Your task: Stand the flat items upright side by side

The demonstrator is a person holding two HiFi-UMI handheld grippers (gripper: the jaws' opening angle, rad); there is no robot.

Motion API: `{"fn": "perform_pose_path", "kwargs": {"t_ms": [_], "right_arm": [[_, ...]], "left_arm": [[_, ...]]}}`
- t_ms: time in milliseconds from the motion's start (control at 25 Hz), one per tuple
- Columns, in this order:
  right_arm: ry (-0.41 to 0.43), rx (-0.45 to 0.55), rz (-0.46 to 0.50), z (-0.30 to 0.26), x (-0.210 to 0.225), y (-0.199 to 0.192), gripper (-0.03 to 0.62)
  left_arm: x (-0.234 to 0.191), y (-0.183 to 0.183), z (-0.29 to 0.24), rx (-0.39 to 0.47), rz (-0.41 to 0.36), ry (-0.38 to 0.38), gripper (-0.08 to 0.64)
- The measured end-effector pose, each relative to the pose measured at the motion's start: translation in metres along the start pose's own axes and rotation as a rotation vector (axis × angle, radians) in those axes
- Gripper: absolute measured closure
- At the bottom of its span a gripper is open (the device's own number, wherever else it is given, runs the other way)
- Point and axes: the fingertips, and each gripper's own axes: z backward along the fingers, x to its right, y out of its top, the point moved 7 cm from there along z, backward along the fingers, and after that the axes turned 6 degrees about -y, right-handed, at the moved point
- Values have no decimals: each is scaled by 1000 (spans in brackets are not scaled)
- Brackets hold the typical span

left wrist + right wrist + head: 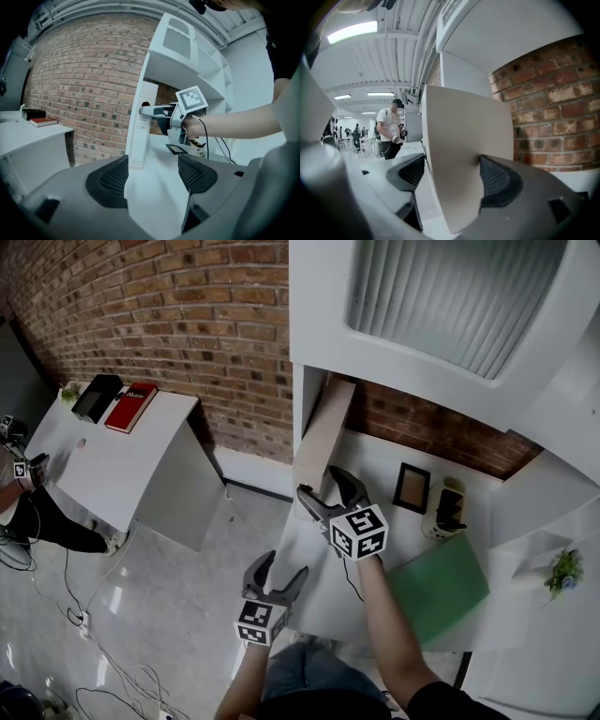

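A tall beige flat box (323, 432) stands upright on the white shelf (375, 465), against its left wall. My right gripper (319, 482) reaches around the box's lower part. In the right gripper view the box (464, 150) fills the gap between the jaws, which are spread wide; I see no pad pressing it, so the gripper is open. My left gripper (283, 564) hangs lower, off the shelf's front edge, open and empty. A black picture frame (412, 487) and a green flat sheet (439, 589) lie flat on the shelf to the right.
A cream object with a black part (447, 509) sits beside the frame. A small plant (563, 570) stands at the far right. A white table (103, 460) on the left carries a red book (131, 406) and a black one (97, 397). Cables trail on the floor.
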Motion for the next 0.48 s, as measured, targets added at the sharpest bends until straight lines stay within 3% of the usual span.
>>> {"fn": "perform_pose_path", "kwargs": {"t_ms": [480], "right_arm": [[-3,4,-14,-8,14,2,229]], "left_arm": [[0,2,2,6,1,15,239]]}}
